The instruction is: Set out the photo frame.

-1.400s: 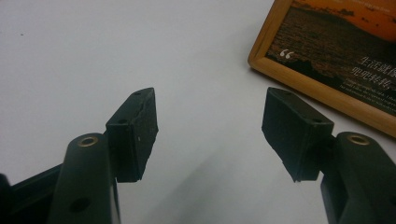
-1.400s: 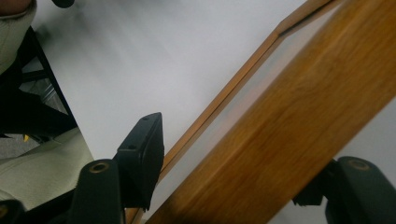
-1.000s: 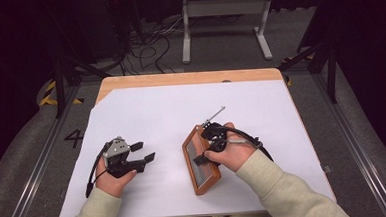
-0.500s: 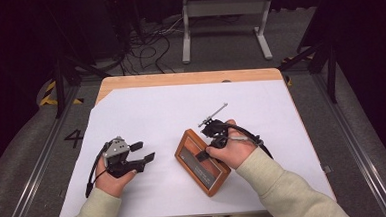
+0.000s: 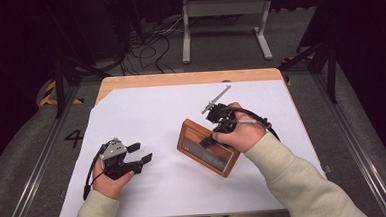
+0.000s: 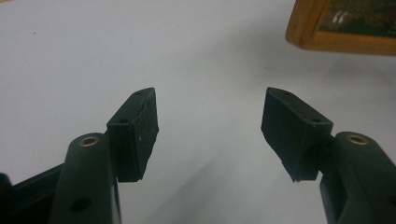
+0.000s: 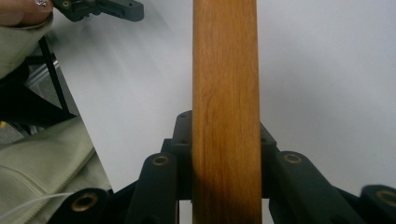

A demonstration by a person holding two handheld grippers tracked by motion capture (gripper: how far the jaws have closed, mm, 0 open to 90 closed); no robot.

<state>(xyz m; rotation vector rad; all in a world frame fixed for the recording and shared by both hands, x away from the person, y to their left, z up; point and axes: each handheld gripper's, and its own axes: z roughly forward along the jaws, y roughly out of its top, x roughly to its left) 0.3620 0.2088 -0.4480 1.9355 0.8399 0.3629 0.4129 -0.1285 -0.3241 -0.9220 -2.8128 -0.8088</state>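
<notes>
A wooden picture frame [image 5: 197, 141] with a dark panel hangs tilted just above the white sheet [image 5: 171, 114], right of centre. My right gripper [image 5: 211, 140] has just been closing and is shut on the frame's near edge. In the right gripper view the wooden edge [image 7: 225, 93] runs straight up between the pads of my right gripper [image 7: 225, 154], which press on both sides. My left gripper [image 5: 140, 152] rests at the left of the sheet, open and holding nothing. In the left gripper view its jaws [image 6: 210, 123] stand wide apart, with a corner of the frame [image 6: 345, 28] at the upper right.
The white sheet covers a wooden table whose far edge [image 5: 189, 78] shows bare. Behind the table, a metal stand [image 5: 224, 17] and cables [image 5: 147, 41] lie on the dark floor. My left gripper [image 7: 98, 9] appears far off in the right gripper view.
The right gripper has risen and turned the frame, so its long side now runs slanted across the sheet and its dark face shows more. The left gripper has stayed put.
</notes>
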